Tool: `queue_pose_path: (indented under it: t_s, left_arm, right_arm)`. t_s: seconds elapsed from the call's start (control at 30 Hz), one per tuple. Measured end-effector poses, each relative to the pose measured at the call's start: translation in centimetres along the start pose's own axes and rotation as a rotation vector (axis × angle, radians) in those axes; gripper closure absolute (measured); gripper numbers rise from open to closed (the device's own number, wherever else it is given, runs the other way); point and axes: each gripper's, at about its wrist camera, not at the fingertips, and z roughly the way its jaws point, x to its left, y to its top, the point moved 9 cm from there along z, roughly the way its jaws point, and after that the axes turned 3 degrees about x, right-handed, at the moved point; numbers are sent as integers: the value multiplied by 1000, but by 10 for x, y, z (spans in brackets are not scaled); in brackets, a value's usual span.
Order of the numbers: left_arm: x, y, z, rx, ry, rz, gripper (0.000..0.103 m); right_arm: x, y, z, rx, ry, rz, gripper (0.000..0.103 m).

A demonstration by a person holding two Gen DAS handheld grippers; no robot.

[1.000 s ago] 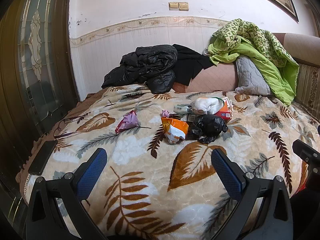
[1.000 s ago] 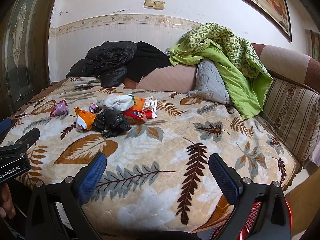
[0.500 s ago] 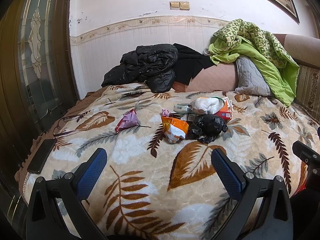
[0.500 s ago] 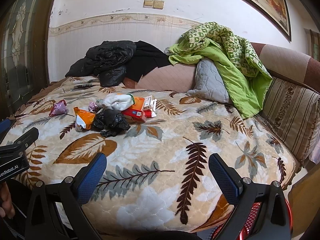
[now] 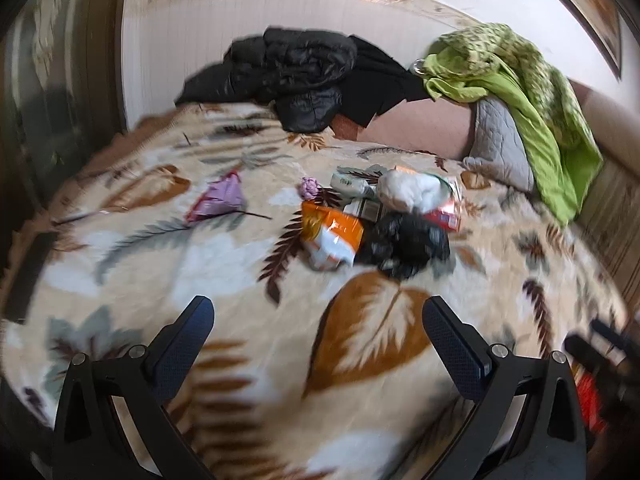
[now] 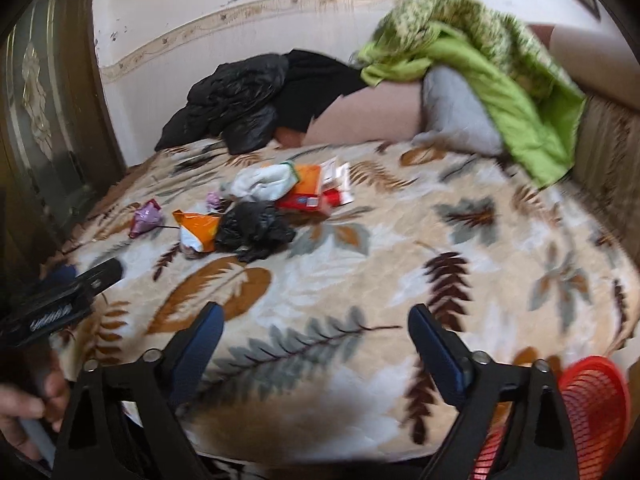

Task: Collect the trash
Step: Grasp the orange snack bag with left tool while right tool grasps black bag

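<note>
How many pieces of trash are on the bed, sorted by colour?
Purple: 2, wrapper and small wad
Orange: 2, chip bag and flat packet
Black: 1, bag
White: 1, bundle
Red: 1, pack
Total: 7 clearly visible; blur hides smaller scraps.

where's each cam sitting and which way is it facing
Left wrist: rides on the left gripper, looking down its open fingers across the leaf-print blanket at the trash pile; the right gripper's tip shows at the right edge.
Right wrist: rides on the right gripper, jaws closing on nothing, facing the same bed from further right; the left gripper, the hand holding it and a red basket show low.
Shared: orange snack bag, black bag, black jacket, green quilt.
</note>
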Motion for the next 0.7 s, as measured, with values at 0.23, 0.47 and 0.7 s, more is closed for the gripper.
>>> queue_pose_path:
  t_s: [0.23, 0.47, 0.7]
  left_arm:
    - [24, 3, 94, 306, 123, -52, 5]
    - [12, 3, 150, 330, -94, -193, 39]
    - [5, 20, 136, 222, -138, -146, 58]
  right_arm:
    - [9, 9, 35, 38, 58, -4, 23]
    - [15, 32, 77, 79, 110, 20, 23]
    - [24, 56, 156, 171, 96, -12, 31]
